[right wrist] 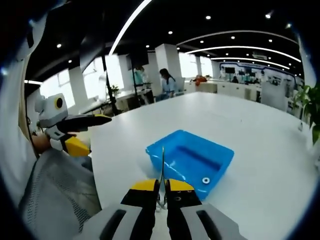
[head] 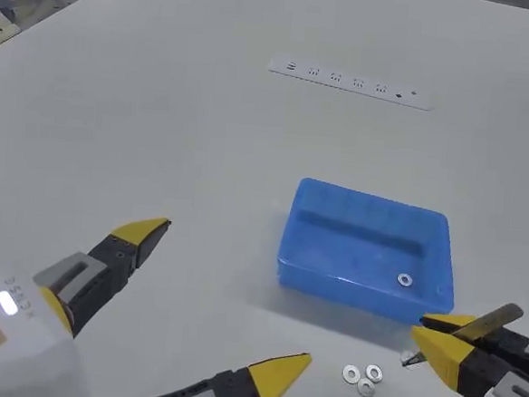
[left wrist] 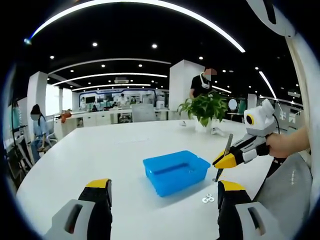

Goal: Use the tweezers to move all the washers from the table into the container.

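Observation:
A blue container [head: 362, 225] sits on the white table with one washer [head: 404, 280] inside, near its front right corner. Three washers [head: 362, 377] lie in a cluster on the table just in front of it. My right gripper [head: 419, 326] hovers right of that cluster, shut on the tweezers [head: 496, 319], whose tip points down near the washers. My left gripper [head: 230, 296] stands wide open and holds nothing, left of the container. In the right gripper view the tweezers [right wrist: 162, 165] rise between my shut jaws toward the container [right wrist: 192, 160] and its washer [right wrist: 205, 180].
A white power strip [head: 350, 83] lies on the far side of the table. In the left gripper view, a potted plant [left wrist: 205, 109] stands at the table's far end, and people are at desks in the office beyond. The table edge runs near my body.

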Motion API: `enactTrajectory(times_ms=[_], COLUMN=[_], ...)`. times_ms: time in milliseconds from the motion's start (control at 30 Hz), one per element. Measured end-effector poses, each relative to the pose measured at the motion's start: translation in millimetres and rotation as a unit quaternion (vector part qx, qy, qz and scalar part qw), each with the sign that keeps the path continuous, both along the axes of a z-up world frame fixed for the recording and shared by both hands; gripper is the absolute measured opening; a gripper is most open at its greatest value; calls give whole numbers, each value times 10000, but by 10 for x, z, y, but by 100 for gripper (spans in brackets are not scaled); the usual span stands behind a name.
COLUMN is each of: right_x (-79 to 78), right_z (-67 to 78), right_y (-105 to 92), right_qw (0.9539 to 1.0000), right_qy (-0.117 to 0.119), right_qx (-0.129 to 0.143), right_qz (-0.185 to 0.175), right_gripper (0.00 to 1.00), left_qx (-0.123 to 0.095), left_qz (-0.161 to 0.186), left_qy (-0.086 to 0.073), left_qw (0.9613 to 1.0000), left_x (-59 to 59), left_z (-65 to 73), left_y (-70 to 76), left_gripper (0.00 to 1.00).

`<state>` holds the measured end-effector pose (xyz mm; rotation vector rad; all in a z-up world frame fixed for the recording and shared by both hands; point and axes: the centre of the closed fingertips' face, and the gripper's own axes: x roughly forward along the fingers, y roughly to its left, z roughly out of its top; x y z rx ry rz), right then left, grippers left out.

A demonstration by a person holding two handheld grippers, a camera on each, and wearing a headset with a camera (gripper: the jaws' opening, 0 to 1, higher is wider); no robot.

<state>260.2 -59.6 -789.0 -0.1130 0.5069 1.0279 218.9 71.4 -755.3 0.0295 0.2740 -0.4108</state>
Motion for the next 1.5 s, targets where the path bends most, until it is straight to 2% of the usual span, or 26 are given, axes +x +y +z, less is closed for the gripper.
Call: enactTrajectory(times_ms=[167,333,433,567,633,700,933,1100,1300,1500], right_x=[122,314,429,571,643,683,765,825,906,956], right_z=[157,297,322,322,308,300,236,180,55,-154], right_y=[29,41,68,129,161,195,300,310,298,275], right_qw=[9998,9993,9990,9991,9993,9993,9993,9997,10000,9997], right_qy=[-138,-215,-188,-218,-223,-191,-174,-91,29,234], right_qx=[113,297,397,351,311,315,249,193,84,-42], right_qz=[30,-72,-83,-2,15,63,212,142,30,-24], right_gripper=[3,3,3,3,3,3,3,3,3,3], left_qx=[-7,-45,-79,-60,-95,-169,-163,-178,-164,-136], left_qz=[-15,33,71,56,45,69,82,55,14,-21], left_qy=[-12,-66,-98,-98,-127,-220,-161,-161,-124,-94], left_qw=[10000,10000,9999,9999,9999,9996,9997,9997,9998,9999], left_x=[-3,3,6,6,2,6,10,11,10,8], left_z=[8,31,46,45,63,107,84,84,69,49], left_y=[-5,15,32,26,19,26,29,18,1,-10], left_gripper=[89,89,89,89,90,90,90,89,89,89])
